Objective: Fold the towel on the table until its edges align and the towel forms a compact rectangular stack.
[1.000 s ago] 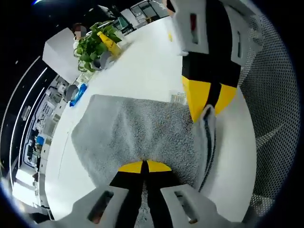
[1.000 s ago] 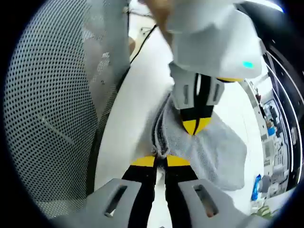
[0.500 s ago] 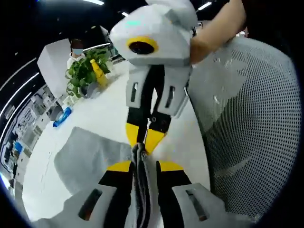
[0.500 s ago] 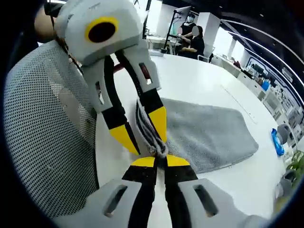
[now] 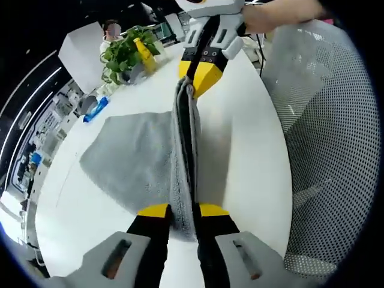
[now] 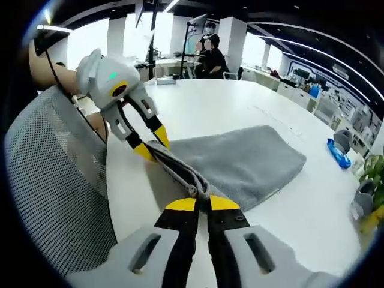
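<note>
A: What does the left gripper (image 5: 182,210) have, at the bottom centre of the left gripper view?

B: Its yellow-tipped jaws are clamped on one end of the grey terry-cloth towel (image 5: 135,159). The bunched edge rises from there as a taut ridge up the middle of the frame to the right gripper (image 5: 198,81), near the upper centre, which pinches the other end.

A: And the rest of the cloth?

B: It slopes down to the left of the ridge and lies spread on the white round table (image 5: 252,138). A grey mesh chair back (image 5: 327,144) takes the right side.

A: Further off?

B: A blue packet (image 5: 96,110) at the upper left, then a leafy green potted plant (image 5: 123,53) with a yellow bottle (image 5: 143,53) beside it.

A: The right gripper view?

B: The right gripper (image 6: 202,204) is closed on the towel (image 6: 240,159) at the lower centre; the edge runs up-left to the left gripper (image 6: 150,144), also gripping it. The towel spreads to the right on the table (image 6: 216,108), the mesh chair (image 6: 54,180) sits at the left, and seated people (image 6: 210,57) are at the top.
</note>
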Tool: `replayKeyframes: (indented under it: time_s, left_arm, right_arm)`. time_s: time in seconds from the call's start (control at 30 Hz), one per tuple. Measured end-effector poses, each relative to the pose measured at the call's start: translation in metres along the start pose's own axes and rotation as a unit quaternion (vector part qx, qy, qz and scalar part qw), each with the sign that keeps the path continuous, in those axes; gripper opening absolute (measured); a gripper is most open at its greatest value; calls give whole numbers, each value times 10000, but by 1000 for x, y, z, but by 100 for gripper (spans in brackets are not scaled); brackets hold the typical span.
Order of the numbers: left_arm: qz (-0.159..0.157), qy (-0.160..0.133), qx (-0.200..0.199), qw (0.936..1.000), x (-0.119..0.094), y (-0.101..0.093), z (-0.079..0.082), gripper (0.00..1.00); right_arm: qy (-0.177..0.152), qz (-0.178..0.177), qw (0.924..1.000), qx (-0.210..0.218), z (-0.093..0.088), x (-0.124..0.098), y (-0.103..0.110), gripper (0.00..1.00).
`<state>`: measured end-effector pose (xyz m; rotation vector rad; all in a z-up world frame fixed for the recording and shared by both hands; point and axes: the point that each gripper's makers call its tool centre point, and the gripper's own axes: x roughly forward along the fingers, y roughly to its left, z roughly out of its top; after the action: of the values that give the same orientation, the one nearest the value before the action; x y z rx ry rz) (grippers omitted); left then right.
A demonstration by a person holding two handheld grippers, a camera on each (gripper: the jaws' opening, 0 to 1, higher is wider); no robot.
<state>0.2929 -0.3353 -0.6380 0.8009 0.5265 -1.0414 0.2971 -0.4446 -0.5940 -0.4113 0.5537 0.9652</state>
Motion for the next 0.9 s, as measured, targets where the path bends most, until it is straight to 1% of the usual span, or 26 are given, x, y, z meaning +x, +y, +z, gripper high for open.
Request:
replayKeyframes:
  time_s: [0.03,0.1,0.17,0.2,0.27,0.3,0.37,0.5,0.6,0.63,0.7,0.77,0.8,0.9]
  left_arm:
    - [21,-41,-40,10000,0,1,1,13]
    - [90,-66,-116,9999,-1,6,1,12]
    - [216,-163,-402,9988,-4,12,1,13]
    - [296,-264,-581,9975,-6,16,0,14]
    - [398,-348,-905,9945,-8,22,-2,17]
    - [414,-387,-1005,9933,-9,23,-2,17]
    - [485,-478,-1031,9923,-10,27,-2,18]
    - [629,-569,-1229,9888,-14,35,-3,19]
    - [660,-549,-1375,9868,-16,37,-8,20]
    - [691,-416,-1343,9877,-15,36,-12,19]
    - [747,-229,-1113,9907,-14,37,-18,18]
    - [754,-283,-1103,9906,-14,37,-16,12]
    - [745,-321,-1087,9908,-14,37,-14,10]
    - [687,-422,-951,9922,-14,34,-6,11]
  right_arm:
    - [6,-2,10000,-8,-1,-1,-1,2]
    - [3,5,10000,39,-1,0,0,2]
    - [-54,11,9999,148,1,-1,0,2]
    - [-108,11,9997,223,3,-1,0,2]
    - [-198,-6,9992,352,5,-2,-3,2]
    - [-241,-3,9989,403,6,-3,-3,2]
    - [-274,-16,9985,475,7,-3,-4,2]
    - [-279,-82,9980,552,7,-3,-6,2]
    - [-285,-147,9972,674,5,-4,-11,2]
    - [-285,-189,9971,683,5,-5,-13,2]
    - [-321,-247,9963,759,4,-7,-17,2]
    - [-337,-276,9958,801,4,-8,-18,2]
    - [-329,-281,9959,795,4,-8,-18,2]
    - [-359,-337,9949,881,4,-9,-22,2]
